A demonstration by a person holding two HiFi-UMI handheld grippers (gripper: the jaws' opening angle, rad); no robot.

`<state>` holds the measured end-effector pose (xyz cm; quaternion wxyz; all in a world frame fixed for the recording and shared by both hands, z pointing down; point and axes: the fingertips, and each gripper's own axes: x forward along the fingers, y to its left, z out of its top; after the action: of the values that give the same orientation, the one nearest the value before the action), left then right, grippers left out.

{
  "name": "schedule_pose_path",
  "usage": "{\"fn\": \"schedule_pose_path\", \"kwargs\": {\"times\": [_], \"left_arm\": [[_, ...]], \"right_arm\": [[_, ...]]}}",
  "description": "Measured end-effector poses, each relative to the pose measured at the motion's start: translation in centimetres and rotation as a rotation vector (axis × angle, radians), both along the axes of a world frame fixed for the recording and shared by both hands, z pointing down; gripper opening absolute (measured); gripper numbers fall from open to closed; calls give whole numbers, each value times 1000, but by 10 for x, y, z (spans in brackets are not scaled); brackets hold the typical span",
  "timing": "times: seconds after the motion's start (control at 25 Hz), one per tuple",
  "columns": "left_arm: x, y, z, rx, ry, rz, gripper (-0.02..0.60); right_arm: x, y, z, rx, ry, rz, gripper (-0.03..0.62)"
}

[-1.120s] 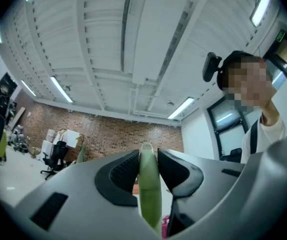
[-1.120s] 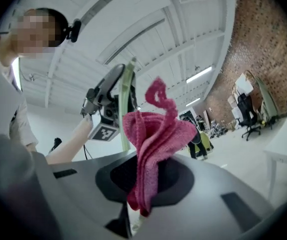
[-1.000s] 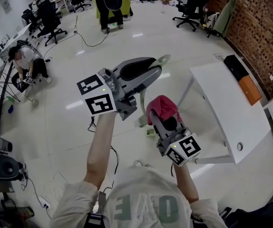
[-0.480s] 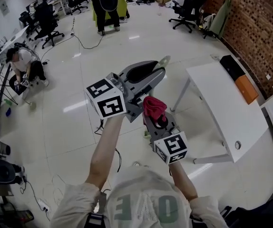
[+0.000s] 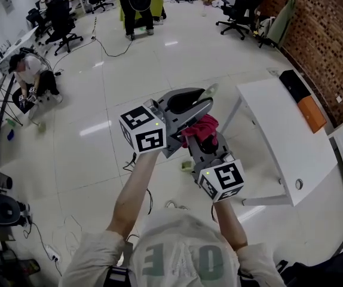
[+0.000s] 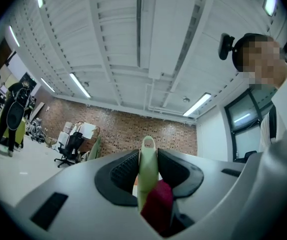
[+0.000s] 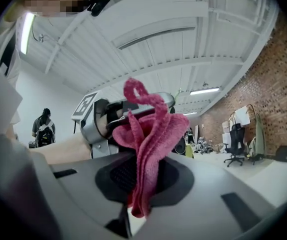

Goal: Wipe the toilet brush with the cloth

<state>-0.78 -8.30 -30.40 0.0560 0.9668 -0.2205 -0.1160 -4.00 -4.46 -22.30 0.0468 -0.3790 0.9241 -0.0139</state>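
Between the jaws of the left tool [image 6: 147, 156] stands the pale green handle of the toilet brush [image 6: 146, 189], clamped from both sides by the ribbed pads with its looped end poking out just past them. The right tool [image 7: 143, 166] is clenched on a bunched red cloth [image 7: 151, 129], which spills up out of its jaws in loose folds. From where the person stands, both tools are held up in front of the chest. The cloth sits just right of the handle, low against it and close to the left tool's grip, and it looks to be touching the handle there. I would say the wiping is at its start or only partly done. The cloth is at one spot on the handle, the looped end beyond the jaws is bare, and nothing shows the cloth near the bristle end, which is mostly hidden below the tools. The stretch under the pads would need a fresh grip before it could be reached. How much is already clean, I cannot tell. Right of the handle is a white worktop [image 5: 279, 136]. Far beyond and to the left of it, across the glossy floor [image 5: 94, 154], one person crouches [image 5: 31, 76] and another stands [image 5: 137, 5].
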Motion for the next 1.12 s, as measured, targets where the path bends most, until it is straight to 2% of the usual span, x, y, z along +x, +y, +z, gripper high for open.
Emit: {"fn": "schedule_pose_path", "kwargs": {"times": [0.16,0.36,0.44,0.6,0.72,0.96,1.12], "left_arm": [[1,-1,13,4,-16,2,124],[-4,-8,16,22,21,55,124],[-7,-3,19,51,24,103,124],[-11,17,29,155,27,234,124],[-12,20,40,207,43,286,124],[-16,11,63,207,60,307,124],[-15,1,79,210,59,312,124]], "right_arm": [[-1,-1,10,-22,0,-7,32],[17,13,34,-55,-13,-4,31],[38,16,55,-109,-21,41,32],[83,10,99,-210,39,155,32],[108,5,118,-249,67,209,32],[124,0,145,-307,95,243,32],[132,-6,172,-380,124,252,31]]}}
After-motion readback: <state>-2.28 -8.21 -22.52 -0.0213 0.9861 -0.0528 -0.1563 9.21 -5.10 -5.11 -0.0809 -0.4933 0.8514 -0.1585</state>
